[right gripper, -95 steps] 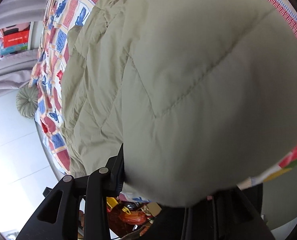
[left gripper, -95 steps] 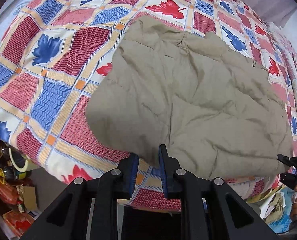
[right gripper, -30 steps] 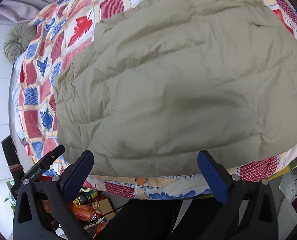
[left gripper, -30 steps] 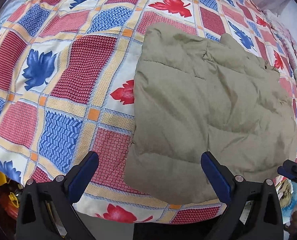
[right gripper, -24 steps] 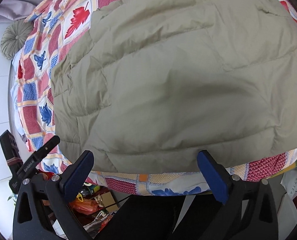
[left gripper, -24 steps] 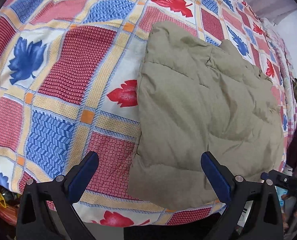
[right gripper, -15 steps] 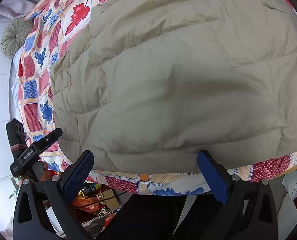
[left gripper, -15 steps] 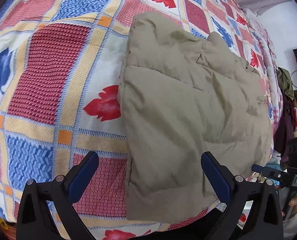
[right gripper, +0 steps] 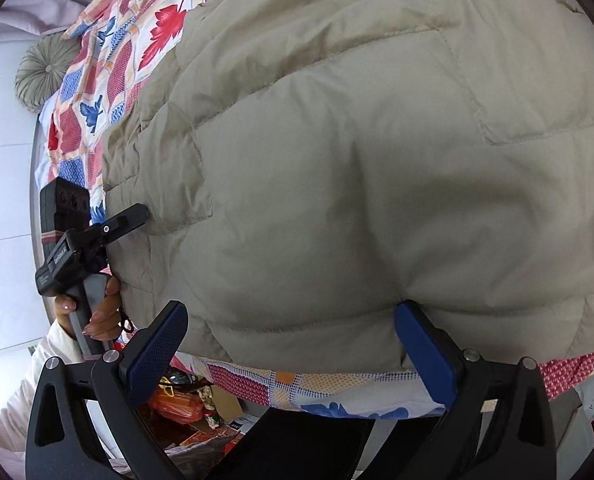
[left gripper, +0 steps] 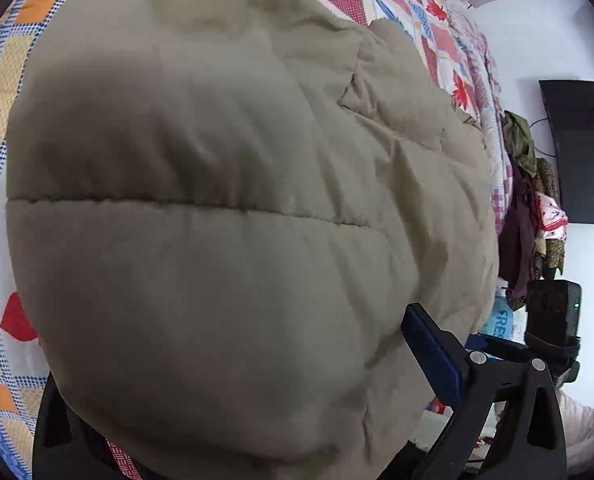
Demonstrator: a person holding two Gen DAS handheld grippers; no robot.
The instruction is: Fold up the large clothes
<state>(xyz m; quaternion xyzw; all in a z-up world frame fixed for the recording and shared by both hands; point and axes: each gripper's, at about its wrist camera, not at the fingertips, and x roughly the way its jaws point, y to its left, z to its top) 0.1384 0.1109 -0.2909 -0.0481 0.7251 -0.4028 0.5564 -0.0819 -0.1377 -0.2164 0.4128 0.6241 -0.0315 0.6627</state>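
Observation:
A puffy khaki quilted jacket (right gripper: 377, 152) lies folded on a bed with a red, blue and white leaf-pattern bedspread (right gripper: 109, 80). My right gripper (right gripper: 293, 344) is open, its blue pads wide apart at the jacket's near edge. The jacket (left gripper: 217, 220) fills the left wrist view. My left gripper (left gripper: 233, 364) is open and pushed up against the jacket, which bulges between its jaws; only the right pad (left gripper: 429, 352) shows, the left one is hidden. The left gripper also shows in the right wrist view (right gripper: 97, 232), at the jacket's left edge.
A round grey cushion (right gripper: 45, 68) lies at the bed's far end. Clutter and bags (right gripper: 181, 404) sit on the floor below the bed edge. Clothes (left gripper: 529, 200) hang by a white wall beside a dark panel (left gripper: 581, 148). The right gripper's body (left gripper: 553, 316) shows in the left view.
Both grippers went from shut on the jacket to open. My left gripper has swung right and closed in on the jacket's left edge. My right gripper has moved closer to the near edge.

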